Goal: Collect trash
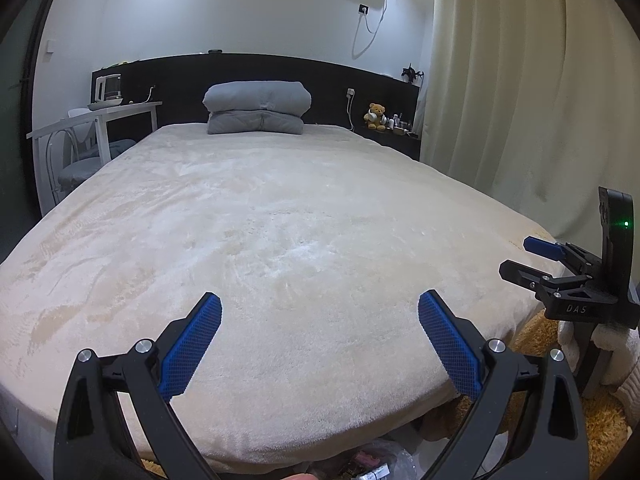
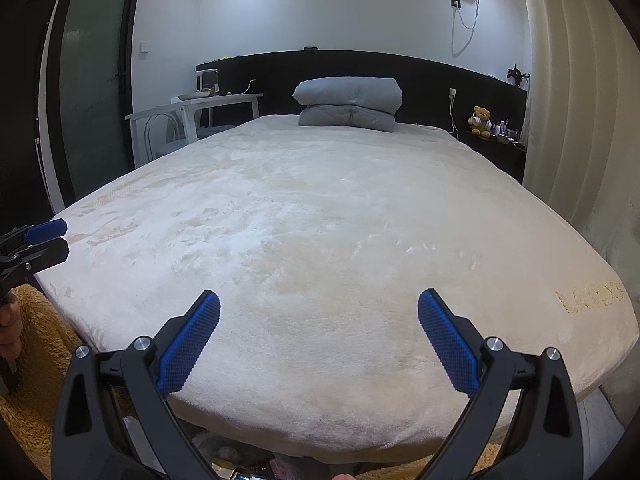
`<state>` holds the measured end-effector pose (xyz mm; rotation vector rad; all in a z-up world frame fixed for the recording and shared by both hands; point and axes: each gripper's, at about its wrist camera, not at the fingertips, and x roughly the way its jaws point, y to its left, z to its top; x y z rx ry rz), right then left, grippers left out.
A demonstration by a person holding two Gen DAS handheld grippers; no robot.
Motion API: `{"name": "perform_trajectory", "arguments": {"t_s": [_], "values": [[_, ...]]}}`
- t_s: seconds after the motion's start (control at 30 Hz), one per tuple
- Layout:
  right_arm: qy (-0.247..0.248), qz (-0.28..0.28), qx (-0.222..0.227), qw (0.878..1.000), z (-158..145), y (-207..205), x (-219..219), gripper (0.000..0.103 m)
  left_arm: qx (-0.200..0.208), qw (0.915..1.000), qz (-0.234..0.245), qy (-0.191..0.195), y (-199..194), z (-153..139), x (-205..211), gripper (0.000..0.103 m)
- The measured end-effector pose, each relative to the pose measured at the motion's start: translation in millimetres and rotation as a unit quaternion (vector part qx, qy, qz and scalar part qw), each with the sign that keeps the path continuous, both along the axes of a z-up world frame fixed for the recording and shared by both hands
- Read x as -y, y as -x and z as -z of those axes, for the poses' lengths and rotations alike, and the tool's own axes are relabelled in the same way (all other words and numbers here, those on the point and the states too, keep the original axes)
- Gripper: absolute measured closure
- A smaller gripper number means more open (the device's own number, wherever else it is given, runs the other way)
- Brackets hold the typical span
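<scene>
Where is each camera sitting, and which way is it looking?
Left wrist view: sits on the left gripper at the bed's foot, looking up the bed toward the folded quilt; the right gripper shows at the right edge.
Right wrist view: sits on the right gripper, facing the same way; the left gripper and a hand show at the left edge.
Both share bed, quilt, teddy bear.

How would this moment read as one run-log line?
left hand-held gripper: open, empty | right hand-held gripper: open, empty | cream plush bed cover: no trash seen
</scene>
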<state>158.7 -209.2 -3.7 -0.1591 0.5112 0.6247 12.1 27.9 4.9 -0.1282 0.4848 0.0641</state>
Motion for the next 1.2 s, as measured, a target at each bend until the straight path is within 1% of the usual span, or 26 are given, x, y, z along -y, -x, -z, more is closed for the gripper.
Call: {"name": "perform_trajectory", "arguments": {"t_s": [1.2], "values": [[0.004,0.003,-0.001,1.000,3.0,-2.4,1.7,0.005,0.003,1.0000,-0.002,0.001,1.0,-1.1,-0.6,0.006]]}}
